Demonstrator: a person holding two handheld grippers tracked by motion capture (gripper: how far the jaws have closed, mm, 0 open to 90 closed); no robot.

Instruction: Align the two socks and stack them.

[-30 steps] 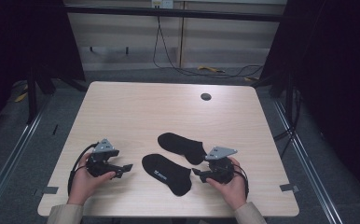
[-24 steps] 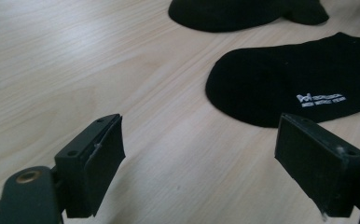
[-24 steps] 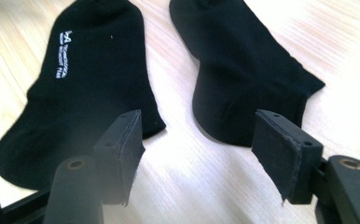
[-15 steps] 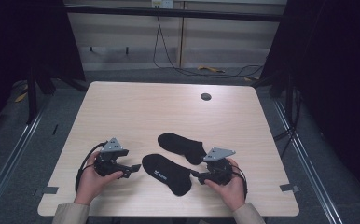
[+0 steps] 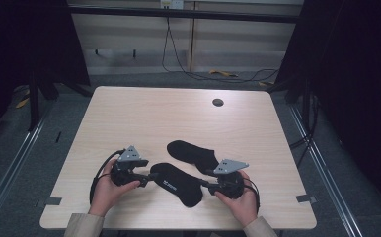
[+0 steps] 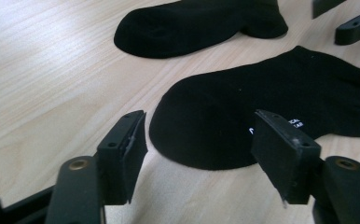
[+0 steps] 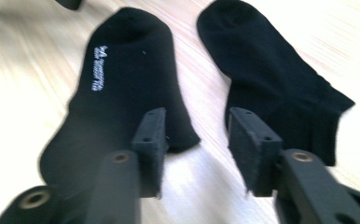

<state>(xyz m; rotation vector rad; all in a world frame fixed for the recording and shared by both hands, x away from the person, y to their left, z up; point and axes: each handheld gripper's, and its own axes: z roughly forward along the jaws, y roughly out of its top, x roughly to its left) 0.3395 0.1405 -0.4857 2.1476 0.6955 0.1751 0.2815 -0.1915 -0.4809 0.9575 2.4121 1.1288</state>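
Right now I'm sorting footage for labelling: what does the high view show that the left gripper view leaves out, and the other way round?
High view: the whole table with its dark round hole, both hands, and the right gripper.
Left gripper view: white lettering on the near sock, framed by the left gripper with jaws apart, just closing, pressing nothing.
Both: near sock, far sock, wood tabletop.

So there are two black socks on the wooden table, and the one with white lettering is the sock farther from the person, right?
Not quite. The sock with white lettering is the nearer one, lying between the two grippers; the high view shows it. The plain black sock lies farther away on the wooden table.
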